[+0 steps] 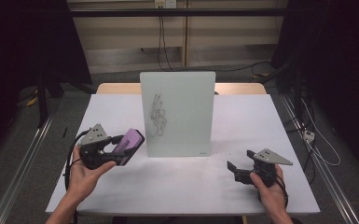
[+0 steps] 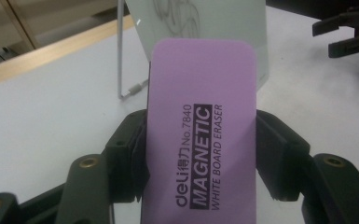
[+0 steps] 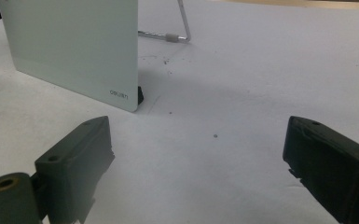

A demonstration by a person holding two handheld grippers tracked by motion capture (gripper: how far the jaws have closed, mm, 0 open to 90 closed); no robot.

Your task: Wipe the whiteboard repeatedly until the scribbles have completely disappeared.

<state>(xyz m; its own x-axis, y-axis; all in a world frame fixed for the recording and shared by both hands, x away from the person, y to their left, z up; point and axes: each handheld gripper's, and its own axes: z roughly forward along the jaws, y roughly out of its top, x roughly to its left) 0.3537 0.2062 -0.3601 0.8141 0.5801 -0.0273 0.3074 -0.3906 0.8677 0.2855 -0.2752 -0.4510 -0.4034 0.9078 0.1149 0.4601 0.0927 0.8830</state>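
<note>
White table (image 1: 182,182) bears standing whiteboard (image 1: 182,116), dim room.

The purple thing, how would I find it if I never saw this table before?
Look at the white table with the standing whiteboard in its middle. Just left of the board, the left gripper pinches a flat purple eraser. It is the one coloured thing there, with "MAGNETIC WHITE BOARD ERASER" printed on it.
</note>
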